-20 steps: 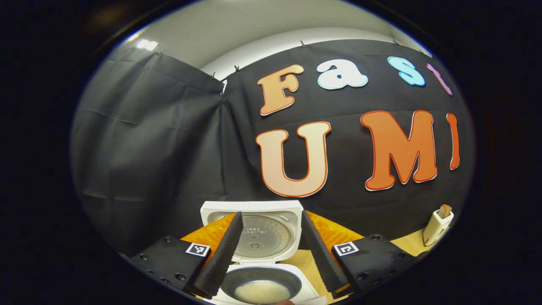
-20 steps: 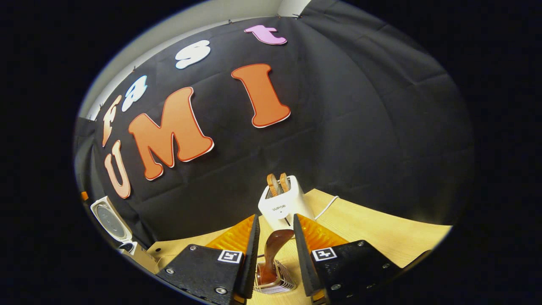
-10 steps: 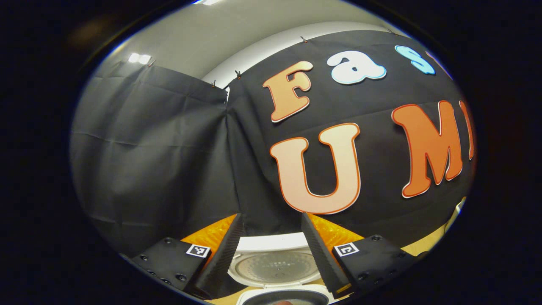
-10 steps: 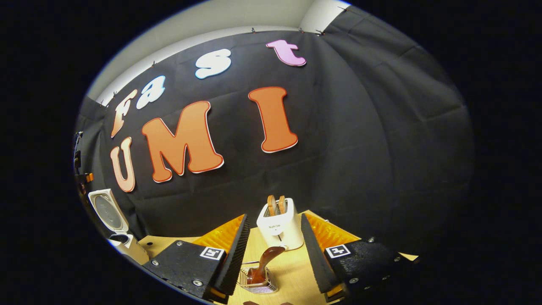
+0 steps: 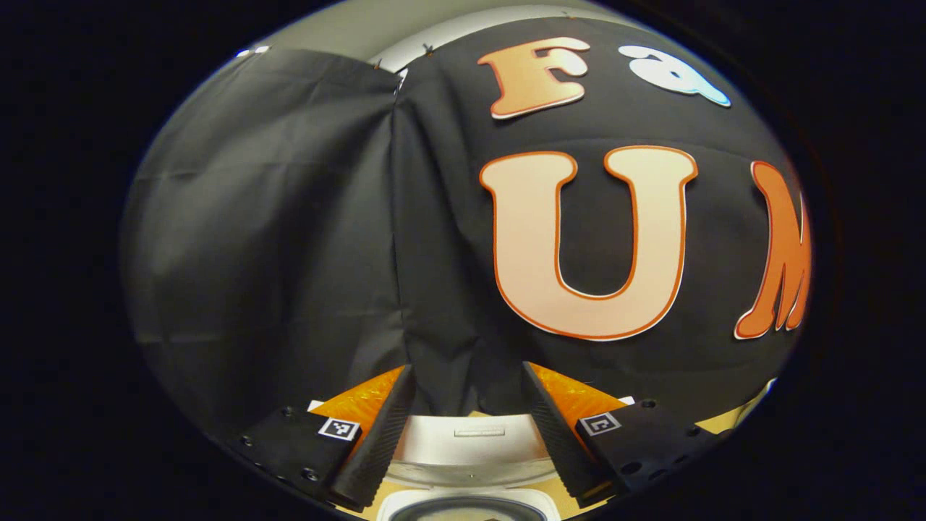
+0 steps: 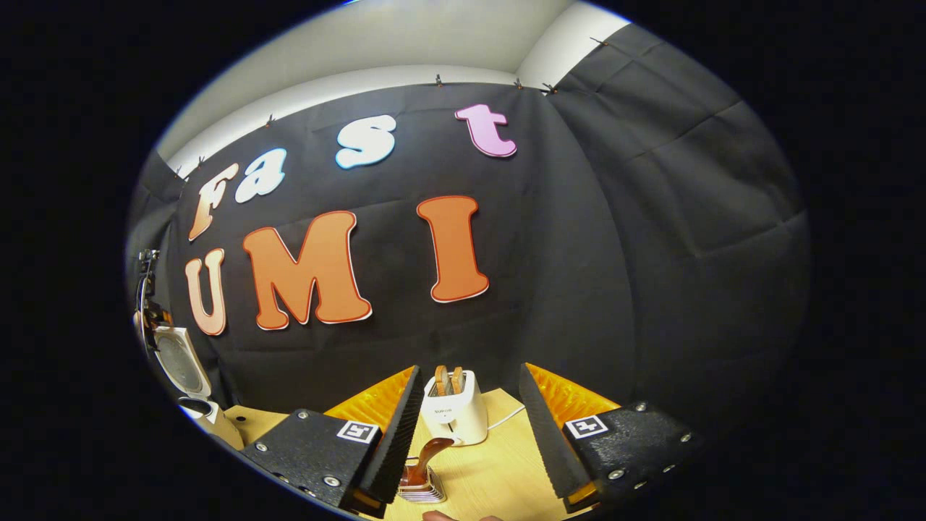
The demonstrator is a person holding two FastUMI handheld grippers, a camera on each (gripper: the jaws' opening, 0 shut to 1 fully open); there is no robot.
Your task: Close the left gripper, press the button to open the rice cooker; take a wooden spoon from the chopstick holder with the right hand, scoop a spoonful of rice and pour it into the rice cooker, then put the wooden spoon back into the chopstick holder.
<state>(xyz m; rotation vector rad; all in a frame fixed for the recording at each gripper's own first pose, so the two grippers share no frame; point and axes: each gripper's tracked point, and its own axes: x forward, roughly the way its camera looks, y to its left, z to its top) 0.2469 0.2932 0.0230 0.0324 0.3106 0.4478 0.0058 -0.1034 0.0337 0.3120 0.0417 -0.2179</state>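
Over the last second the right gripper (image 6: 463, 427) has spread its fingers and backed off from the wooden spoon (image 6: 425, 462), which now stands free in the wire chopstick holder (image 6: 421, 492) at the lower centre of the right gripper view, with the white toaster (image 6: 453, 409) behind it on the wooden surface (image 6: 499, 477). The left gripper (image 5: 466, 427) has lifted too; its fingers are parted with nothing between them, and the rice cooker (image 5: 470, 463) sits at the bottom centre of its view, lid still up. By my reading the spoon's return is finished and the task is essentially complete.
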